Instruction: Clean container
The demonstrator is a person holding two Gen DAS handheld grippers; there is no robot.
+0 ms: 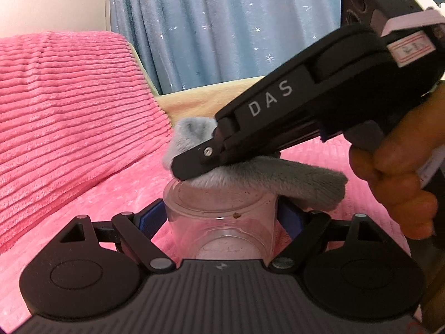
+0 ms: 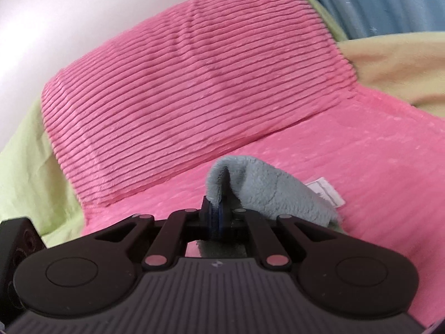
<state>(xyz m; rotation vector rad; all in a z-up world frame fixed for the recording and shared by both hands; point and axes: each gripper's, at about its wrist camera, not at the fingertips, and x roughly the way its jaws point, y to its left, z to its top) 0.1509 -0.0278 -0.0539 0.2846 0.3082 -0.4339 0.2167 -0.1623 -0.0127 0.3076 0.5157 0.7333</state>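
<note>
A clear plastic container (image 1: pixel 219 222) with brown specks inside stands between the blue-padded fingers of my left gripper (image 1: pixel 221 218), which is shut on it. My right gripper (image 1: pixel 192 167) comes in from the upper right, held by a hand (image 1: pixel 395 181), and is shut on a grey fluffy cloth (image 1: pixel 278 178). The cloth rests on the container's open rim. In the right wrist view the cloth (image 2: pixel 258 189) bulges out past the closed fingers of the right gripper (image 2: pixel 217 217); a white label (image 2: pixel 325 189) hangs from it. The container is hidden in that view.
A pink ribbed blanket (image 1: pixel 91 200) covers the surface under the container. A pink ribbed pillow (image 2: pixel 180 83) lies behind on the left. Blue star-patterned curtains (image 1: pixel 217 27) hang at the back. A pale yellow-green sheet (image 2: pixel 395 64) shows at the edges.
</note>
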